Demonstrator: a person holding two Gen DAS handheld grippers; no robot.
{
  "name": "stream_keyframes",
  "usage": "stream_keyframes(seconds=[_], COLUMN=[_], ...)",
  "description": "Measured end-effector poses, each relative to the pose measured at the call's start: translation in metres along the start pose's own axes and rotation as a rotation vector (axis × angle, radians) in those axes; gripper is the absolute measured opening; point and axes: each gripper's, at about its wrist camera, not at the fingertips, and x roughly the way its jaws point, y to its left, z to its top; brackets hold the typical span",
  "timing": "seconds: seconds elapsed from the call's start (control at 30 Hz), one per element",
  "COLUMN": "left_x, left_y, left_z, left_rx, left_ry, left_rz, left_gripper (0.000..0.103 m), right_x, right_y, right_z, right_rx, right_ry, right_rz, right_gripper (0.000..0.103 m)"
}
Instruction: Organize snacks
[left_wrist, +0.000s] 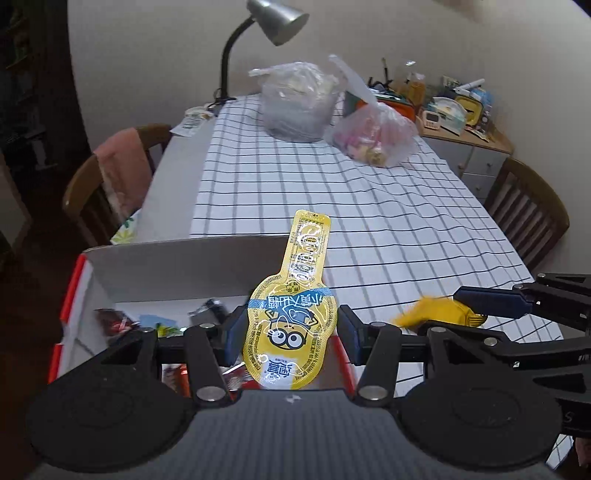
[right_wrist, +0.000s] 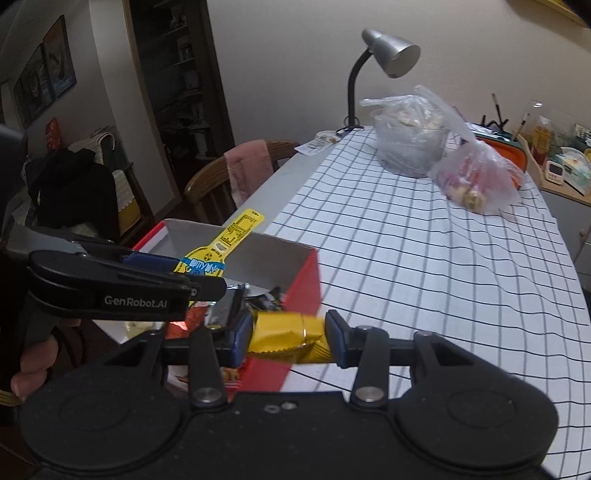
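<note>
My left gripper (left_wrist: 291, 328) is shut on a yellow Minion snack pouch (left_wrist: 295, 314), held upright over the red and white cardboard box (left_wrist: 177, 266) that holds several snack packets. The pouch also shows in the right wrist view (right_wrist: 225, 243), as does the box (right_wrist: 303, 288). My right gripper (right_wrist: 290, 338) is shut on a yellow and gold wrapped snack (right_wrist: 288, 339), just above the box's right edge. In the left wrist view the right gripper (left_wrist: 458, 314) comes in from the right with that snack (left_wrist: 436, 314).
A table with a checked cloth (left_wrist: 369, 206) carries two plastic bags (left_wrist: 295, 99) (left_wrist: 376, 133) and a desk lamp (left_wrist: 273, 22) at the far end. Wooden chairs stand at the left (left_wrist: 99, 184) and right (left_wrist: 524, 210). A cluttered cabinet (left_wrist: 458, 114) is beyond.
</note>
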Motion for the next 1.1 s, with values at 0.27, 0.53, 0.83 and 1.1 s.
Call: stream_keyframes(seconds=[0.27, 0.53, 0.83, 1.1], left_x=[0.001, 0.012, 0.012, -0.002], left_y=[0.065, 0.112, 0.109, 0.087], left_z=[-0.013, -0.023, -0.03, -0.029], left_rx=[-0.055, -0.117, -0.171, -0.157], left_ry=[0.02, 0.06, 0.071, 0.047], left_rz=[0.078, 0.126, 0.047, 0.018], left_gripper=[0.051, 0.051, 0.051, 0.051], right_x=[0.039, 0.047, 0.05, 0.088], right_y=[0.03, -0.022, -0.068, -0.079], right_z=[0.009, -0.014, -0.062, -0.07], right_rx=[-0.044, 0.015, 0.127, 0.114], right_ry=[0.027, 0.116, 0.208, 0.231], right_rz=[0.016, -0.116, -0.207, -0.243], right_gripper=[0.027, 0.034, 0.057, 0.067])
